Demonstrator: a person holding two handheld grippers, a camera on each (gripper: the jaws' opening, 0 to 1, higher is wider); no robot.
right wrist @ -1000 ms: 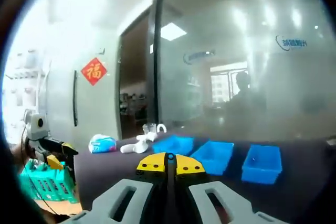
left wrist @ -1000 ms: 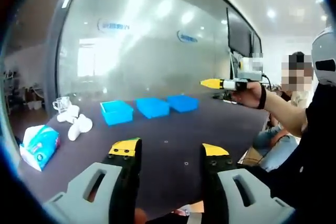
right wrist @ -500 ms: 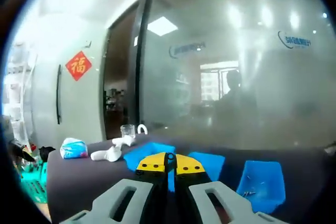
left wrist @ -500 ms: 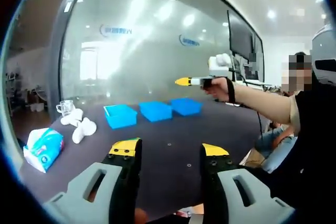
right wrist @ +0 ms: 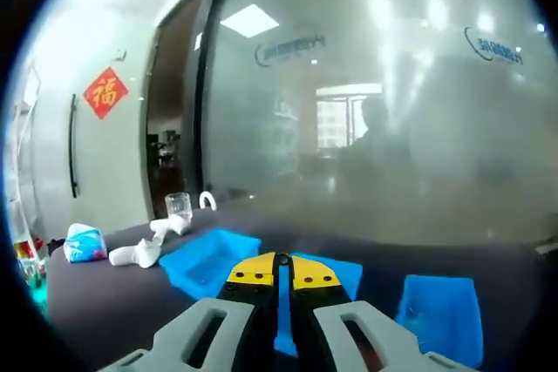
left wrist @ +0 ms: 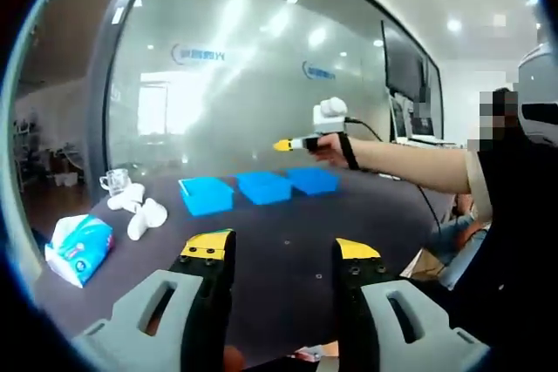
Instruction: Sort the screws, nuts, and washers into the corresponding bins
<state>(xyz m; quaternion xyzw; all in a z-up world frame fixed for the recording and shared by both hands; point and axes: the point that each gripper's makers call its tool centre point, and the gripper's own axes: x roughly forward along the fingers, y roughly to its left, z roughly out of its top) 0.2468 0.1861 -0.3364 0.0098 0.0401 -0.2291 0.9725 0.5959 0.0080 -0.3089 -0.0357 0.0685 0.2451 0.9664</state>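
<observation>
Three blue bins stand in a row on the dark table: the left bin [left wrist: 206, 194], the middle bin [left wrist: 264, 186] and the right bin [left wrist: 312, 180]. Small bits of hardware [left wrist: 286, 241] lie scattered on the table nearer to me. My left gripper [left wrist: 282, 250] is open and empty, low over the table's near side. A hand holds my right gripper [left wrist: 288, 144] in the air above the bins, its yellow tips together. In the right gripper view my right gripper [right wrist: 281, 269] is shut, with the left bin [right wrist: 207, 259], middle bin [right wrist: 344, 274] and right bin [right wrist: 440, 315] just below it.
A tissue pack [left wrist: 78, 246] lies at the table's left end, with white objects [left wrist: 144, 215] and a glass cup [left wrist: 113, 182] behind it. A frosted glass wall [left wrist: 244, 84] runs behind the table. A person's body [left wrist: 514, 241] stands at the right.
My right gripper has travelled from the table's right end leftward to above the bins, still shut. The left gripper has stayed in place and open.
</observation>
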